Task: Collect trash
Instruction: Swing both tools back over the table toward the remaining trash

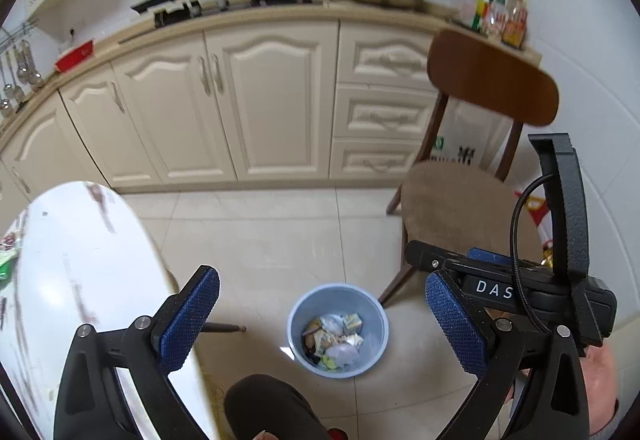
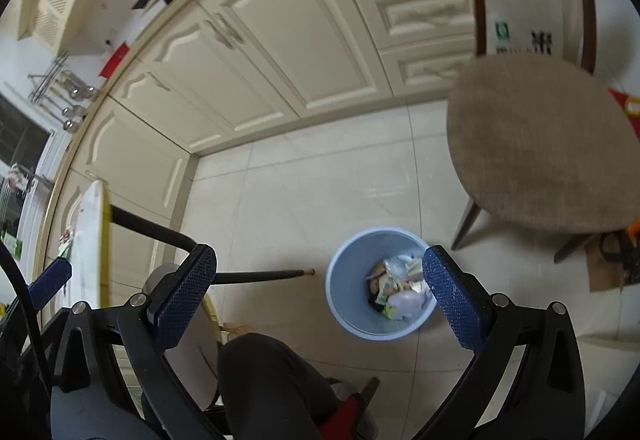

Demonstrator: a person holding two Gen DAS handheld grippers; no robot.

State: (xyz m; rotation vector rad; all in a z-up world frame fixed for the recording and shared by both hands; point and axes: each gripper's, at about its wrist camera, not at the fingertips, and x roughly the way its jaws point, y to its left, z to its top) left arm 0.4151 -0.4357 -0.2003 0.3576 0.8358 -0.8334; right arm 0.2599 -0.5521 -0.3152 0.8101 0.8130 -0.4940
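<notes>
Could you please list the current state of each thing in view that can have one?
Left tongs: open, nothing between them.
Right tongs: open, empty.
Round light-blue plastic bin: upright on the floor, uncovered, crumpled wrappers and paper inside.
Cream cabinet doors: shut.
Cream drawers: shut.
Brown wooden chair with beige seat: upright, seat bare.

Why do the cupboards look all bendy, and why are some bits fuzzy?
Left wrist view: the fisheye lens bends the cupboards, and the counter things and chair back are smeared. Right wrist view: the same bending, a soft chair seat, but the blue bin looks fairly sharp.
</notes>
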